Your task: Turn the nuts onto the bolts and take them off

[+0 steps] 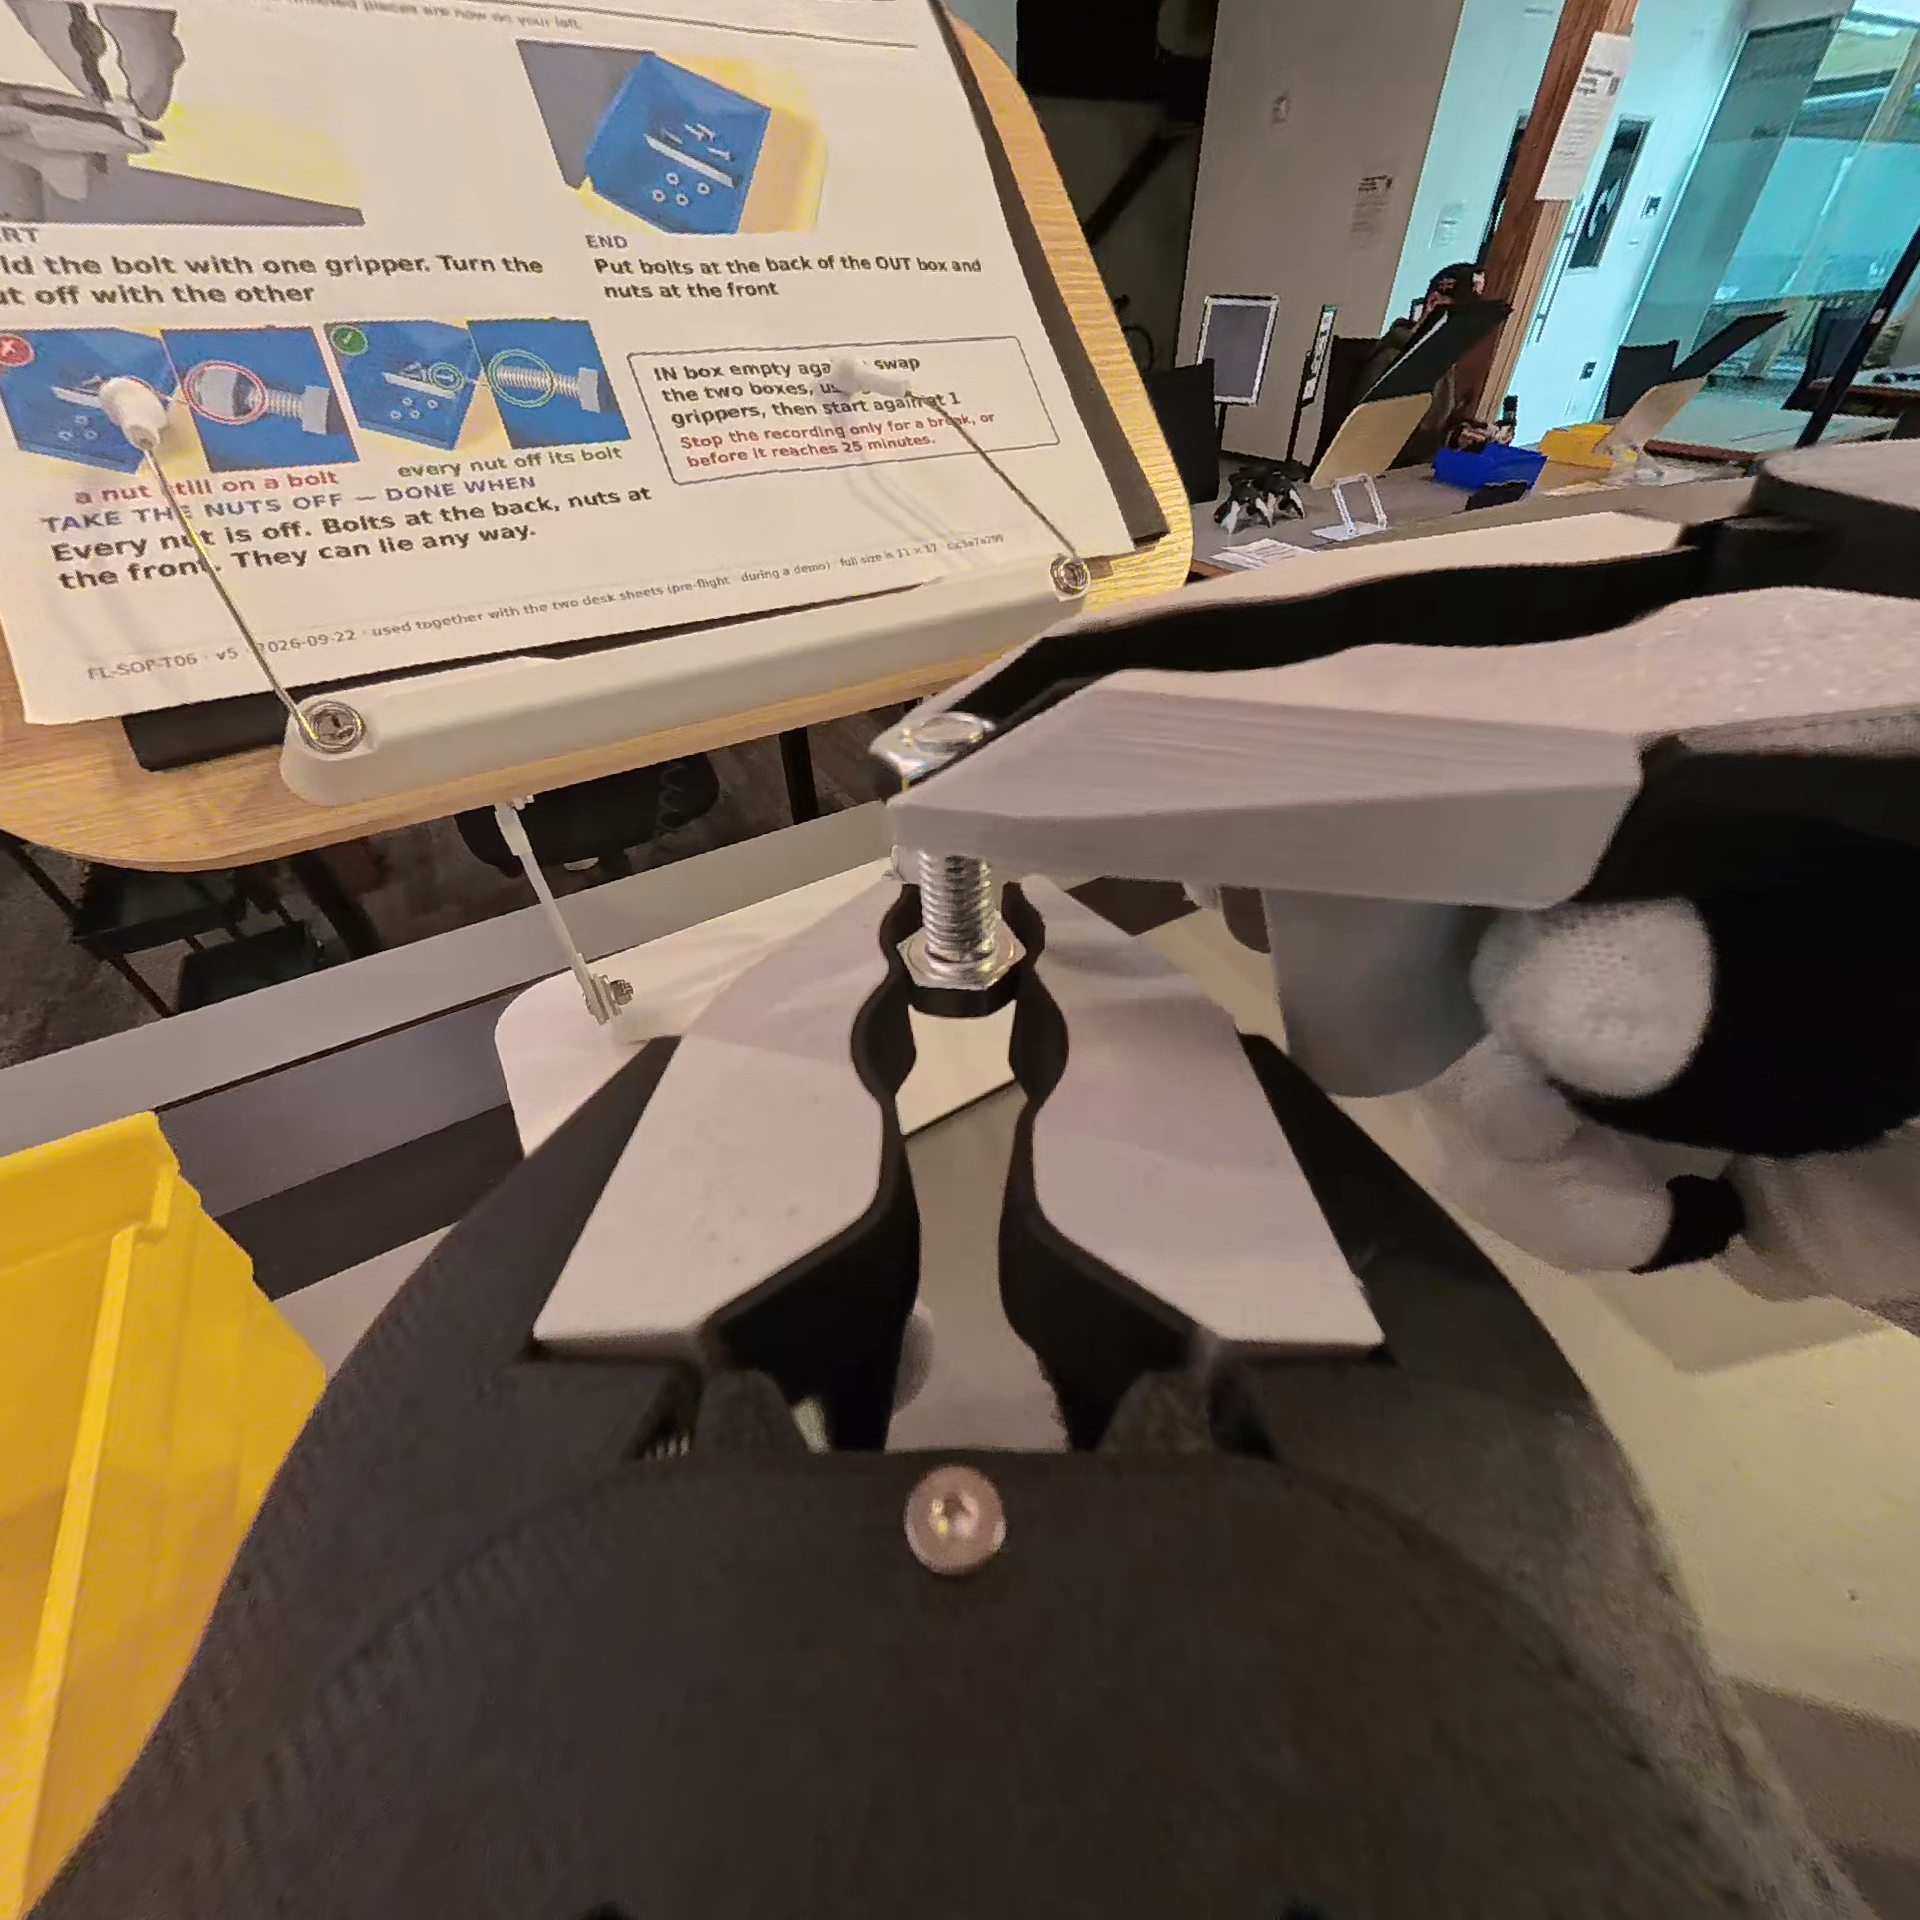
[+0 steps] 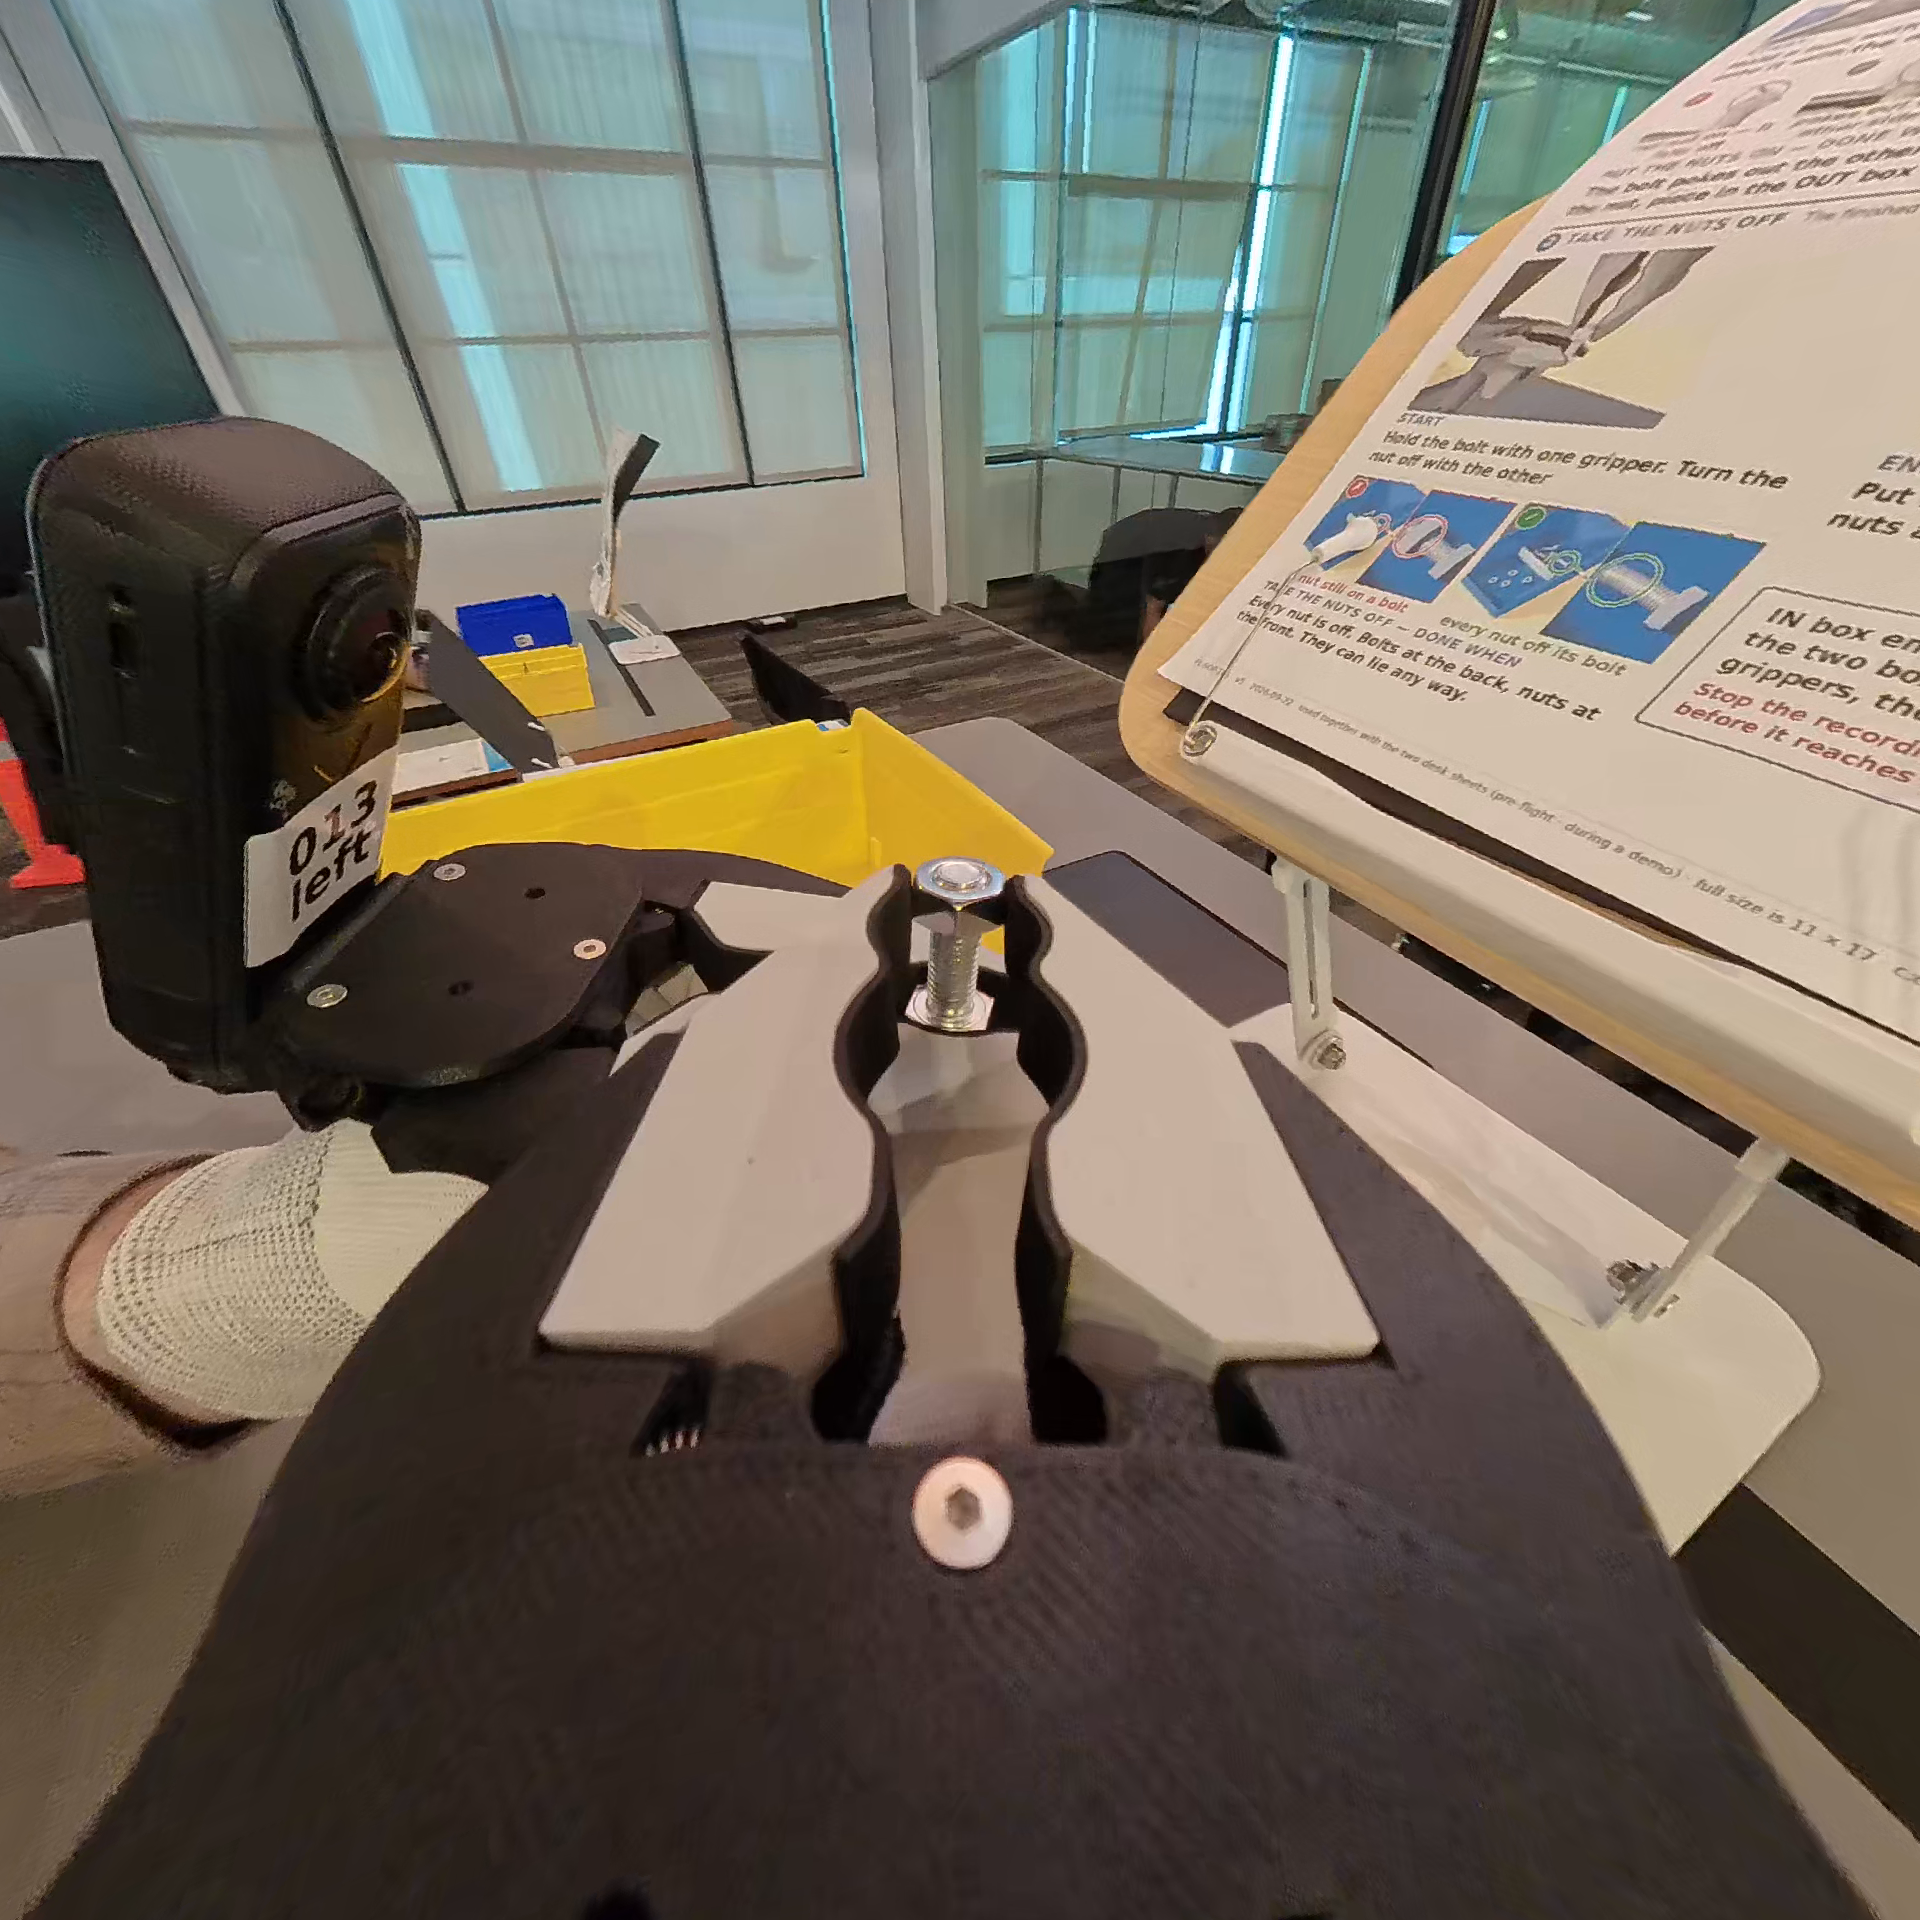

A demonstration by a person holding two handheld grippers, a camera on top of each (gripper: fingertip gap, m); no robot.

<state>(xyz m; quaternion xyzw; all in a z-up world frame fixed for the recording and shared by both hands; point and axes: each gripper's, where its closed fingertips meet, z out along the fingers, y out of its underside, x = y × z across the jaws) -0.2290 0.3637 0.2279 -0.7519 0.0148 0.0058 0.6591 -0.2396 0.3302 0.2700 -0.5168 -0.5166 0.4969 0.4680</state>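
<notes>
Standing upright, bolt (image 1: 954, 914), head topmost

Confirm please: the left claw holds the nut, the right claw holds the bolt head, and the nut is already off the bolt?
Not quite: in the left wrist view the nut, gripped by the left claw, sits on the bolt thread. The right claw does hold the head.

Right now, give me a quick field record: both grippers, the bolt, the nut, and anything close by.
left gripper: shut on the nut
right gripper: shut on the bolt head
bolt: upright, head up, threads exposed between head and nut
nut: on the lower end of the thread
yellow bin: behind the left gripper
instruction sheet: on a tilted wooden stand behind the work
</notes>
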